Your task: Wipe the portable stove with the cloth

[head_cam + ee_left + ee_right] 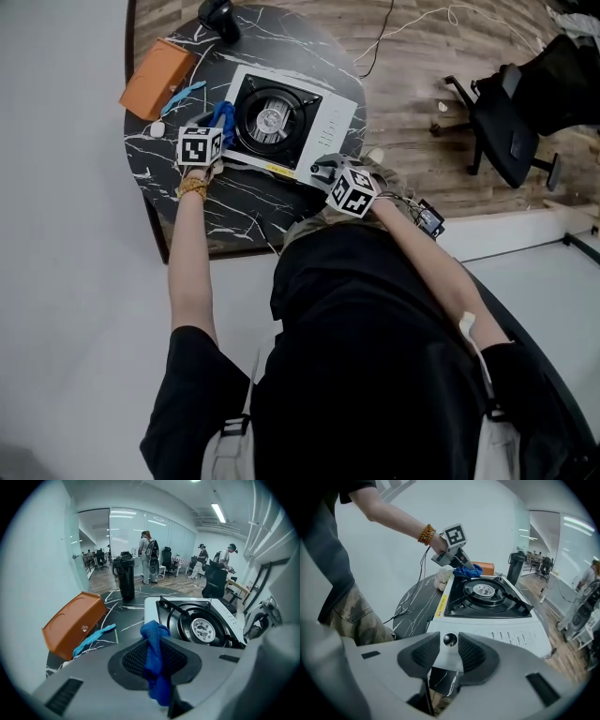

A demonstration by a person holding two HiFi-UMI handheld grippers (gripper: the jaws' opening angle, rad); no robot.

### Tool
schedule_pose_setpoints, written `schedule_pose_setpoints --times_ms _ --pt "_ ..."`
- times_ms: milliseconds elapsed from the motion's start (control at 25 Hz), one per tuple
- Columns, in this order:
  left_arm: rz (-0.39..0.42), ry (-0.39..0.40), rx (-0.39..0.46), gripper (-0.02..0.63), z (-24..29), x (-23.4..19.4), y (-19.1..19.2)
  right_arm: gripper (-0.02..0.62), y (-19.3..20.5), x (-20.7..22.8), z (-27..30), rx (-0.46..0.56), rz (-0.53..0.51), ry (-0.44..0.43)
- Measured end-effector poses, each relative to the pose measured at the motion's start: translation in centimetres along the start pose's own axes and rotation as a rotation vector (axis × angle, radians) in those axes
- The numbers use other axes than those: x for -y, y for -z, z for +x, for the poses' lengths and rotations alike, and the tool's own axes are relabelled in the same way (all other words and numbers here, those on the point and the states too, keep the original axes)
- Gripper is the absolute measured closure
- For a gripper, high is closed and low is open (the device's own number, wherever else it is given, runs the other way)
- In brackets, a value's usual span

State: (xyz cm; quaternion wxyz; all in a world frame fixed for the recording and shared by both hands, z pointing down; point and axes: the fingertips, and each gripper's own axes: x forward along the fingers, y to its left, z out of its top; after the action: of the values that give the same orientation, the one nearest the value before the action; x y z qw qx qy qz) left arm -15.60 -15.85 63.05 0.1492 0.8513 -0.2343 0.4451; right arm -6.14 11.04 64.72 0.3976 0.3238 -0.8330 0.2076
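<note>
The white portable stove (286, 117) with its black burner sits on a round black marble table (244, 211). My left gripper (214, 131) hovers at the stove's left edge, shut on a bunched blue cloth (153, 660) that hangs from its pads. The right gripper view shows the same cloth (467, 571) over the stove's far corner. My right gripper (449, 641) is at the stove's front panel and stands open. The small black knob (449, 640) lies between its pads with a thin gap on each side.
An orange box (157, 78), a light blue strap (183, 94) and a black flask (217, 17) stand on the table beyond the stove. A black office chair (525, 112) is on the wooden floor to the right. People stand far back in the room (149, 557).
</note>
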Motion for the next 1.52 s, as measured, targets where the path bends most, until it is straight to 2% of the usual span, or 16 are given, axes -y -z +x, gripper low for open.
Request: schedule_pose_setpoints --times_ms 120,280,320,400,560,680,760,880,1200,1400,1520 --pt "-0.003 -0.069 0.031 0.546 -1.9 0.6 1.6 0.503 0.0 0.2 0.0 0.015 0.01 0.007" --pt "-0.073 -0.296 0.237 0.546 -7.4 0.2 1.4 0.503 -0.3 0.2 0.1 0.023 0.012 0.012" --pt "-0.091 -0.332 0.267 0.546 -8.6 0.5 1.3 0.503 -0.4 0.3 0.1 0.027 0.014 0.015" --pt "-0.089 -0.347 0.251 0.546 -9.5 2.2 2.4 0.505 -0.5 0.5 0.1 0.034 0.019 0.022" --pt "-0.074 -0.259 0.109 0.546 -7.0 6.8 7.1 0.511 -0.7 0.6 0.3 0.023 0.01 0.027" --pt "-0.123 -0.23 0.153 0.546 -5.6 7.5 8.5 0.511 -0.9 0.7 0.4 0.023 0.006 0.031" --pt "-0.098 -0.199 0.162 0.548 -5.5 7.9 8.5 0.511 -0.8 0.6 0.4 0.025 0.008 0.031" --pt "-0.062 -0.106 0.126 0.548 -5.4 10.1 8.5 0.511 -0.8 0.7 0.3 0.031 0.011 0.03" --pt "-0.03 0.096 0.096 0.548 -4.1 19.1 8.2 0.511 -1.1 0.9 0.5 0.041 0.026 0.041" --pt "-0.01 0.327 0.028 0.548 -4.0 23.7 8.1 0.509 -1.3 0.9 0.5 0.045 0.036 0.029" --pt "-0.022 0.435 0.027 0.546 -5.1 24.3 7.9 0.44 -1.7 -0.2 -0.4 0.057 -0.001 -0.036"
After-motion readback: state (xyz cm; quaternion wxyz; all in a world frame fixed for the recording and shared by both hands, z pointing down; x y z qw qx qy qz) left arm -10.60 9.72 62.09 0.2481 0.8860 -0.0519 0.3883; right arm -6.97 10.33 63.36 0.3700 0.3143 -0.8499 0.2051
